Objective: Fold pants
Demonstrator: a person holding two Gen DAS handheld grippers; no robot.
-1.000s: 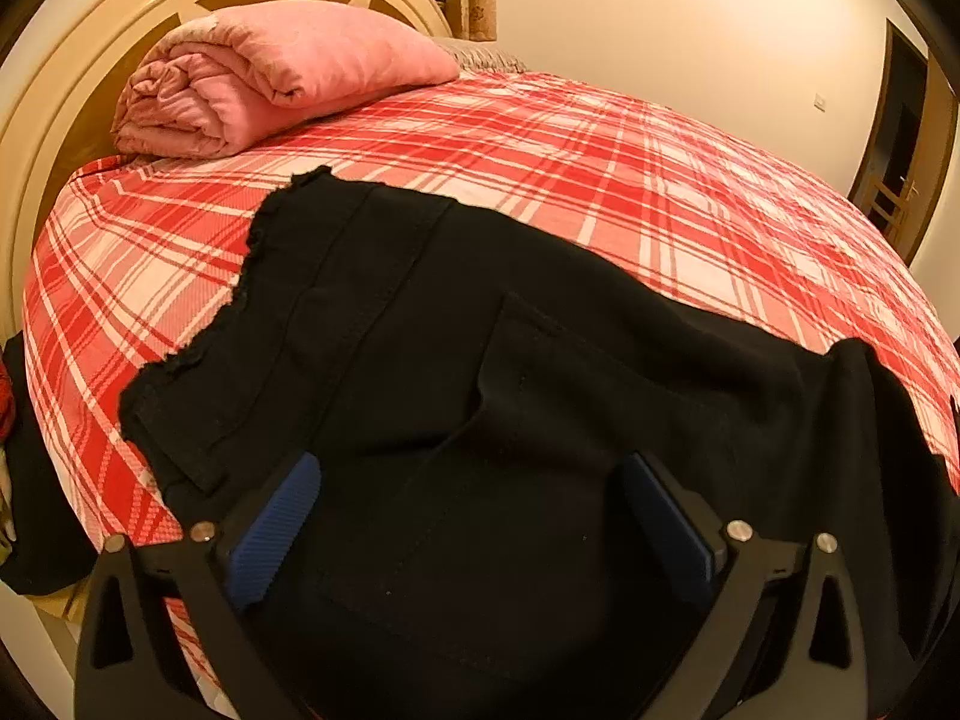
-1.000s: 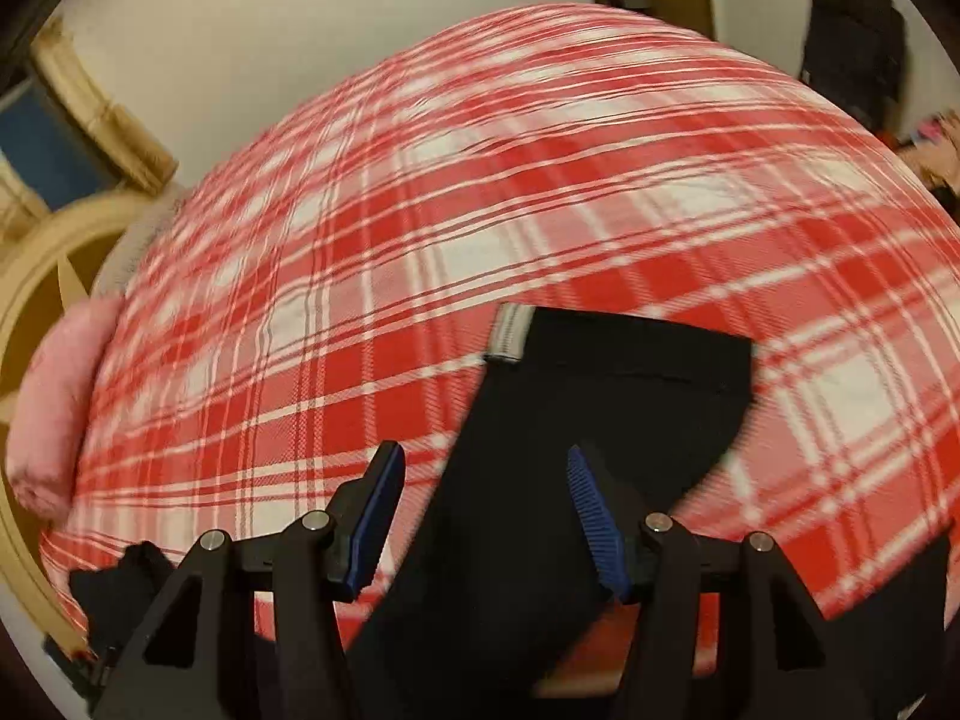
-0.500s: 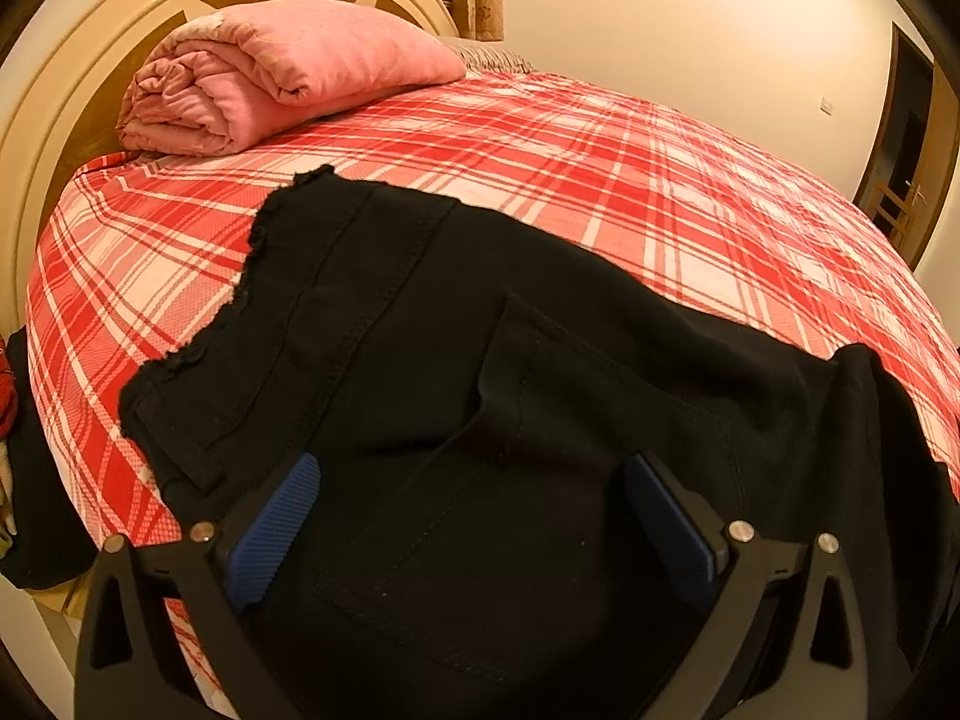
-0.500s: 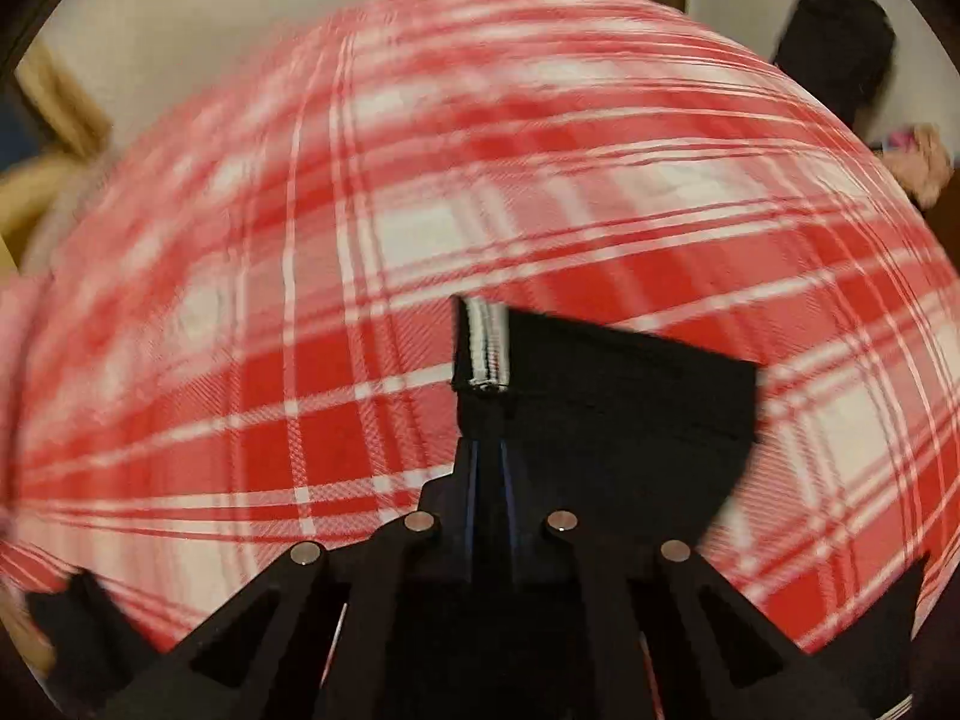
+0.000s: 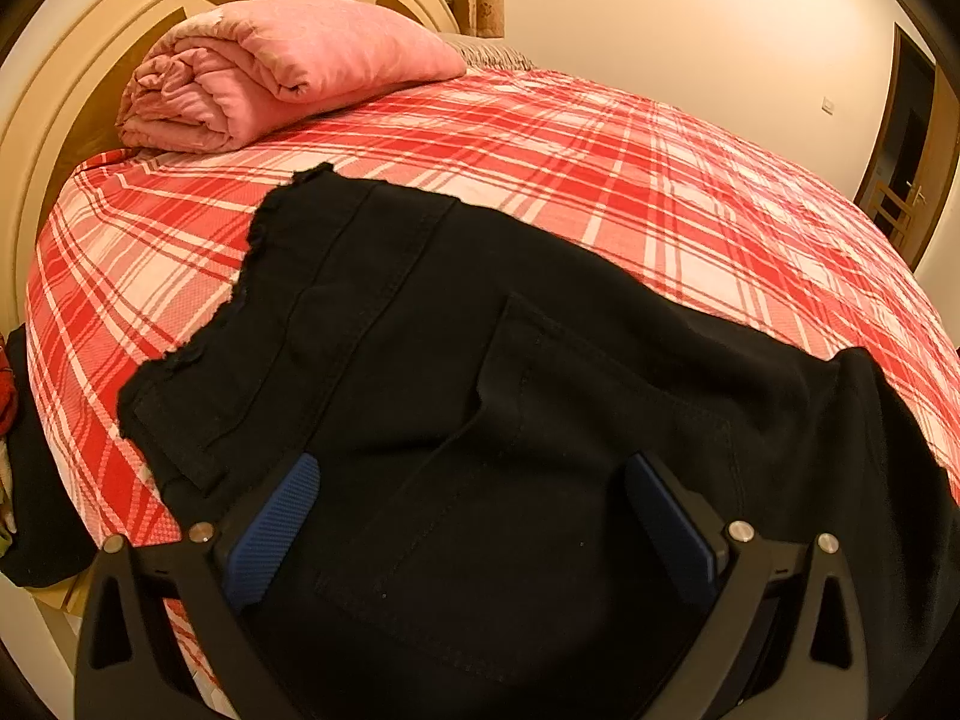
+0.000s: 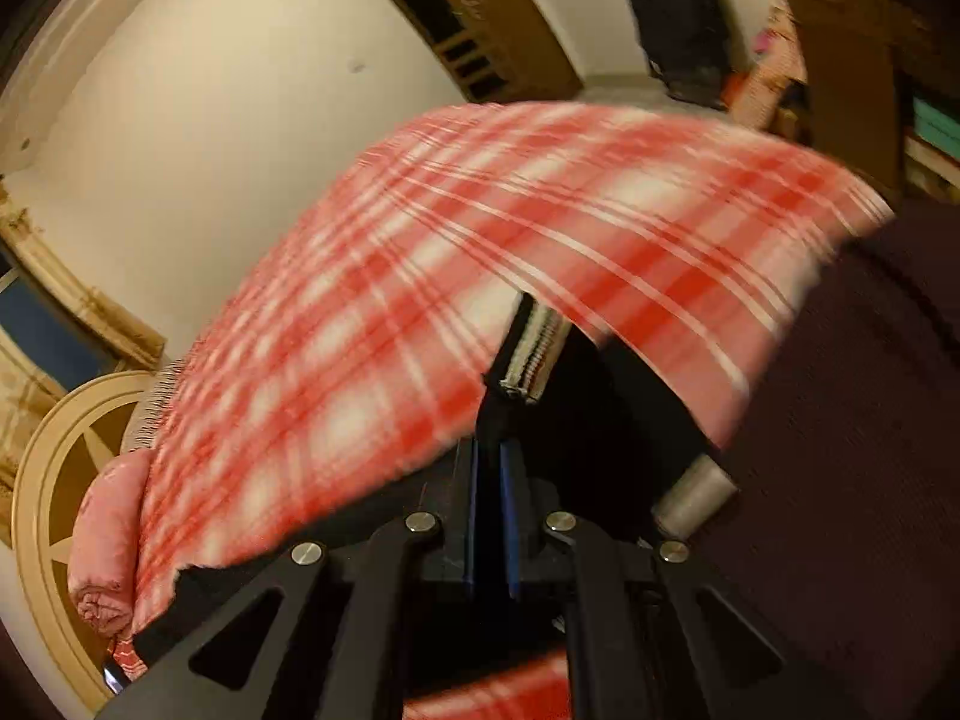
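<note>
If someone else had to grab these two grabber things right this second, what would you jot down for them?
Left gripper: open, over the waist end of the black pants, gripping nothing.
Right gripper: shut on the pants' leg hem, raised above the plaid bedsheet; that view is blurred.
Pants: waist end flat on the bed, near the pink folded blanket.
Done: hem gripped.
Left: probably carry the hem toward the waist, lay it down, then smooth and fold further.

Beyond the spread black denim pants [image 5: 480,372], the red-and-white plaid bedspread [image 5: 630,180] lies bare toward the far wall, giving open passage. Past the pants' frayed waistband, a rolled pink quilt [image 5: 270,78] rests against the cream arched wooden headboard [image 5: 78,78], blocking that end.
</note>
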